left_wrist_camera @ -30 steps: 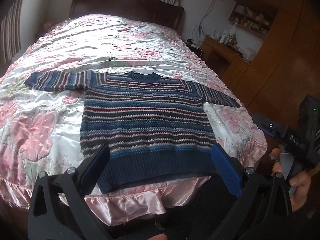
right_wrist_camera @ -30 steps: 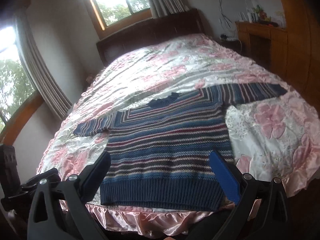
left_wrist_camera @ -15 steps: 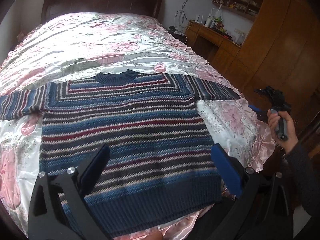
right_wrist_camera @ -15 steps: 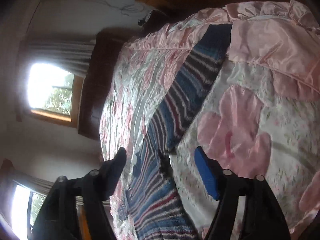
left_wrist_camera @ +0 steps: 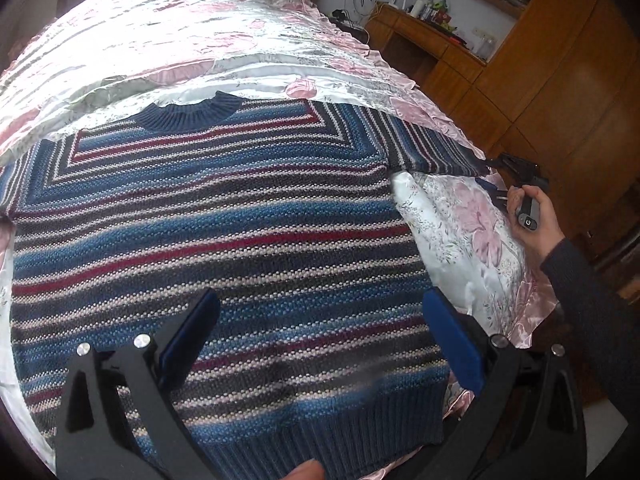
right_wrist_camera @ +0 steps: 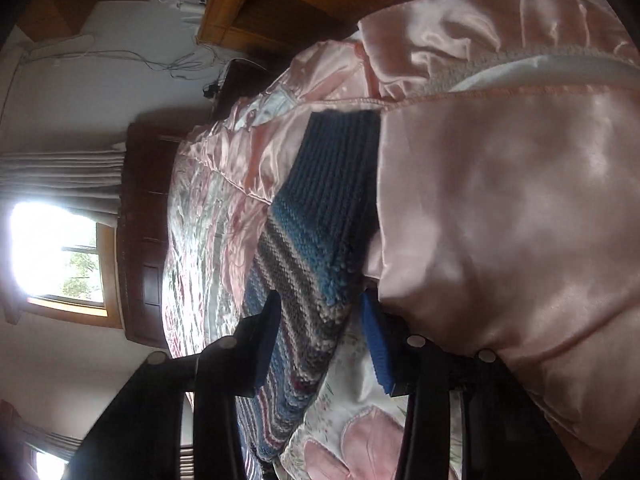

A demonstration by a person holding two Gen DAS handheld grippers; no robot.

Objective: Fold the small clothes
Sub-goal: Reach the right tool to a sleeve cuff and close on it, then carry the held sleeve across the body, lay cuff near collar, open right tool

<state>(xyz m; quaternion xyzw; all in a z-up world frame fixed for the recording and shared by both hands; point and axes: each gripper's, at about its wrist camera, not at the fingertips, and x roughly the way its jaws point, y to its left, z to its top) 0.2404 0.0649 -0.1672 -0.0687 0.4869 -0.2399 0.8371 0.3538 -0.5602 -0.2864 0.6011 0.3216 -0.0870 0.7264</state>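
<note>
Fingers of the right gripper (right_wrist_camera: pixel 320 336) straddled the cuff end of the striped sweater's right sleeve (right_wrist_camera: pixel 320 216), jaws part-open and not yet closed on it. The sleeve ran lengthwise away from that gripper toward the body. The left gripper (left_wrist_camera: pixel 320 344), wide open and empty, hovered over the sweater (left_wrist_camera: pixel 224 232), spread flat on the bed (left_wrist_camera: pixel 180 40), collar toward the headboard.

The striped sweater (left_wrist_camera: pixel 224 248) lies flat on the satin bedspread (left_wrist_camera: pixel 168 40), with nothing on top of it. The left gripper (left_wrist_camera: pixel 320 332) hangs over its lower half, jaws wide apart. At the sleeve cuff (right_wrist_camera: pixel 336 168) the right gripper (right_wrist_camera: pixel 320 320) straddles the knit, hemmed by puffed pink satin (right_wrist_camera: pixel 500 220). A wooden cabinet (left_wrist_camera: pixel 560 80) stands beside the bed's right edge.
</note>
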